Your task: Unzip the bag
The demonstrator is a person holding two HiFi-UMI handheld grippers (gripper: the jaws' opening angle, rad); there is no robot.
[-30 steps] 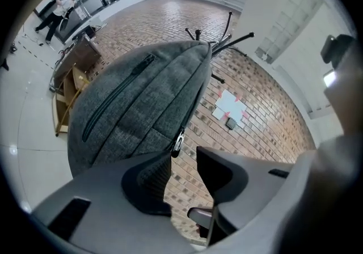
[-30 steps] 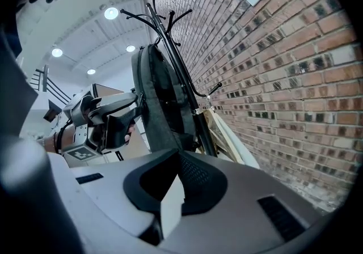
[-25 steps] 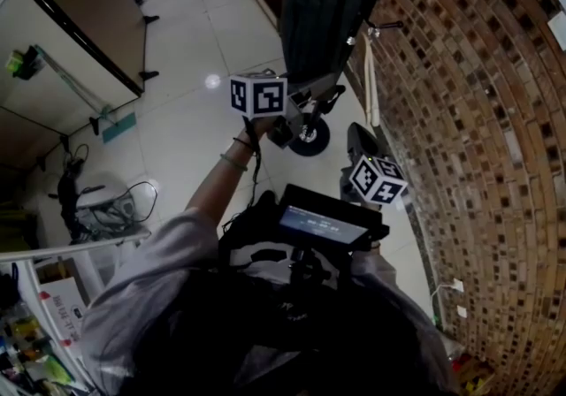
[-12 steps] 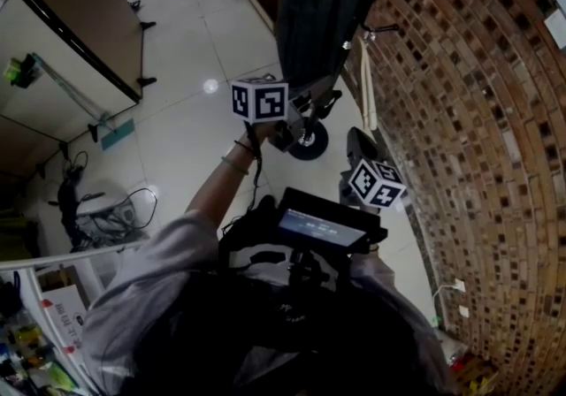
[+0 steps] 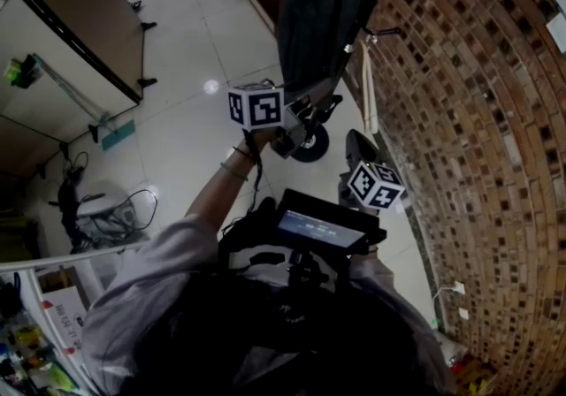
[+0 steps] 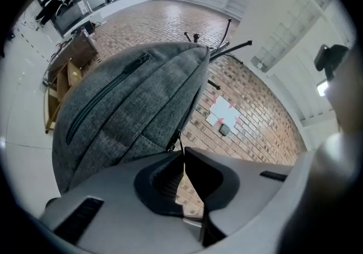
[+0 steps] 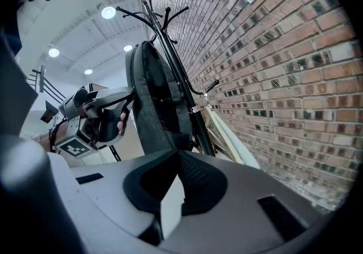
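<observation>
The left gripper [image 6: 182, 152] has eased slightly back toward the person since the earlier frame, while the right gripper [image 7: 177, 156] has barely shifted. Nearest, the right gripper is held back with its jaws closed on nothing; the bag lies ahead of it and a little to its left, well apart. Further out, the left gripper's jaws are pressed together, and the small dark zipper pull [image 6: 174, 144] appears to run straight into their seam, so it looks pinched there. From those jaws the grey woven-fabric backpack [image 6: 125, 111] rises up and away, its long axis vertical. It hangs on the black metal coat stand [image 7: 154, 16] against the red brick wall [image 7: 272, 66]. The left gripper is plainly the nearer one, touching the backpack's lower edge, so the pull probably has to follow the seam running upward from the jaws.
</observation>
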